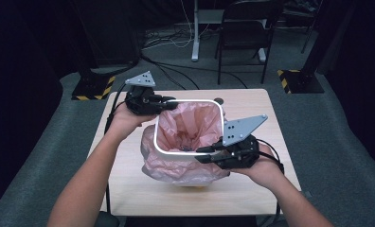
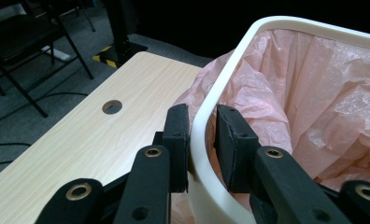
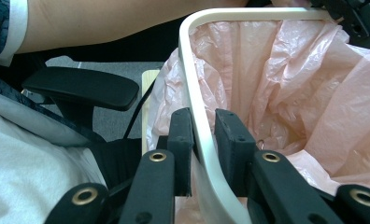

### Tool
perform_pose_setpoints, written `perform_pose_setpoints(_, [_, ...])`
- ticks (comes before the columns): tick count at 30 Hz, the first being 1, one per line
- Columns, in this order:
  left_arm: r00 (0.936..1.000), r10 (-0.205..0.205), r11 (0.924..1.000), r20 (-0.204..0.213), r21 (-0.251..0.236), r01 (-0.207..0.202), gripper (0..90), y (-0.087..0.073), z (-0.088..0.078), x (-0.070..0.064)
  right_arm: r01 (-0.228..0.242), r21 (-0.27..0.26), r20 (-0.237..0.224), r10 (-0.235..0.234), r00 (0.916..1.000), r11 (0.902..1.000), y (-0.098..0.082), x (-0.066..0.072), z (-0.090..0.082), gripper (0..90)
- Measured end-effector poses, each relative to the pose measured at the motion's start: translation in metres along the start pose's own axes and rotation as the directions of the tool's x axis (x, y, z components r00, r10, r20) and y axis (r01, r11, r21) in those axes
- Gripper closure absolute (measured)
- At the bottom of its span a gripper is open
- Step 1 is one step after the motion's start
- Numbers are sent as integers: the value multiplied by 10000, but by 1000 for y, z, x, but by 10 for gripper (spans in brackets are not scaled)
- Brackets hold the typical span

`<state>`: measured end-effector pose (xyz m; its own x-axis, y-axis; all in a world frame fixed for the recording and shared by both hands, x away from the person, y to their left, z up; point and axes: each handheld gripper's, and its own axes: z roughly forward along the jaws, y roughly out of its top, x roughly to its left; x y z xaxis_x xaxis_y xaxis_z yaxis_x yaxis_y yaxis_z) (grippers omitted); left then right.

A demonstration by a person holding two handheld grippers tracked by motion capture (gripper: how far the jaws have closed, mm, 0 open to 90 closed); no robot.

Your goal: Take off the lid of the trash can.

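Work in hand: we judge we are taking hold of the white rim ring [image 1: 189, 102] that pins the pink bag [image 1: 188, 130] onto the bin [image 1: 195, 184], one gripper at each of two opposite corners.
Bin's place: middle of the wooden table [image 1: 256, 106], bag draped inside it and spilling over the near left side.
Left gripper [image 1: 169, 100]: at the far left corner of the ring; in the left gripper view its jaws stand narrow astride the ring [image 2: 199, 135], one pad outside, one inside on the bag [image 2: 314, 93]. The outer pad looks to touch; we cannot tell if the inner one presses.
Right gripper [image 1: 209, 152]: at the near right corner, jaws narrow astride the ring [image 3: 199, 121], pads close on both faces.
Relation that matters: the ring lies level between our hands, its diagonal running from far left to near right, each hand right at its own corner.
Next move, our guess: both hands must rise evenly, or the ring tips and drags the bag [image 3: 290, 70].
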<state>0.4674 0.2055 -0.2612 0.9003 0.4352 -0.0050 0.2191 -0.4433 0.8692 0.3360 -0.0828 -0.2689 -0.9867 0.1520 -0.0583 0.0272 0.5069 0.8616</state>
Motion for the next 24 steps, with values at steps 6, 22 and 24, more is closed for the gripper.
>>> perform_pose_setpoints(6, [9999,-25,10000,122,29,24,748,0,0,2,111,140,-176,-109,9998,9998,2,-1,3,783])
perform_pose_setpoints(22, [9997,122,9998,205,125,-124,758,2,-1,2,346,440,-453,-326,9984,9984,7,-3,3,808])
perform_pose_setpoints(24, [9997,113,9999,223,96,-115,758,3,-2,2,374,417,-457,-355,9983,9984,8,-3,3,809])
